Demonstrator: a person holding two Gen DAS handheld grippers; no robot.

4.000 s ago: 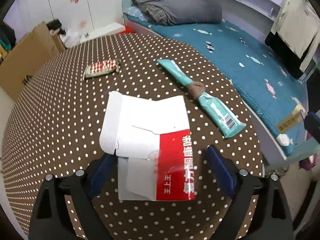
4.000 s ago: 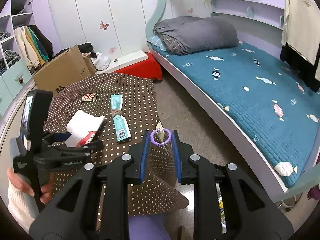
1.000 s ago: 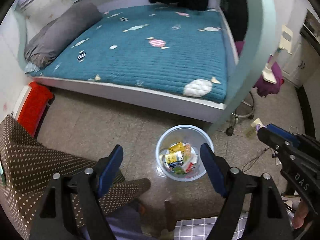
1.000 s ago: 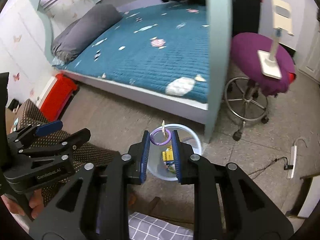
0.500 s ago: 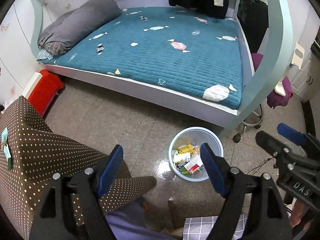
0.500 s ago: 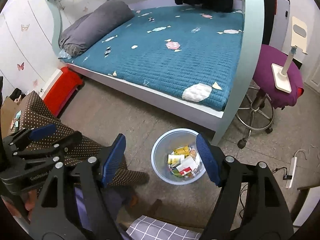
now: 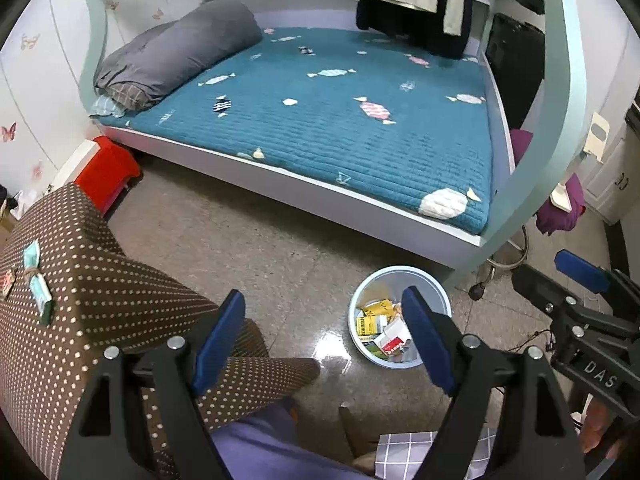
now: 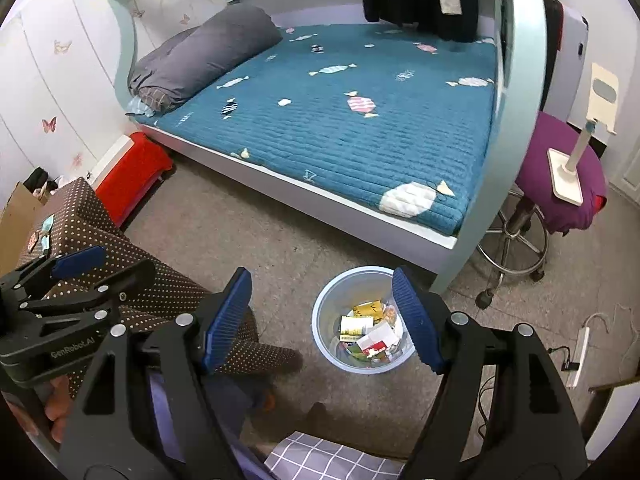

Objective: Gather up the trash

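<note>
A pale blue trash bin [image 7: 384, 282] [image 8: 326, 320] stands on the floor by the bed's corner post. It holds several cartons and wrappers, among them a red and white carton [image 7: 390, 340] [image 8: 376, 340]. My left gripper [image 7: 322, 320] hangs open above the floor, left of the bin, with nothing between its pads. My right gripper [image 8: 322, 300] is open and empty over the bin's left rim. Each gripper shows in the other view: the right gripper [image 7: 556, 276] and the left gripper [image 8: 108, 266]. A teal tube [image 7: 38, 284] [image 8: 46, 232] lies on the brown dotted table [image 7: 100, 280] [image 8: 80, 208].
A bed with a teal quilt [image 8: 340, 120] fills the background, with a red box [image 8: 132, 172] at its foot. A purple stool [image 8: 560, 176] bearing a white stand is at the right. A power strip [image 8: 580, 348] lies on the floor. The person's legs are below the grippers.
My right gripper has opened and the purple ring it held is gone from its jaws. Both grippers have risen and drawn back from the bin, and the table has come into view.
</note>
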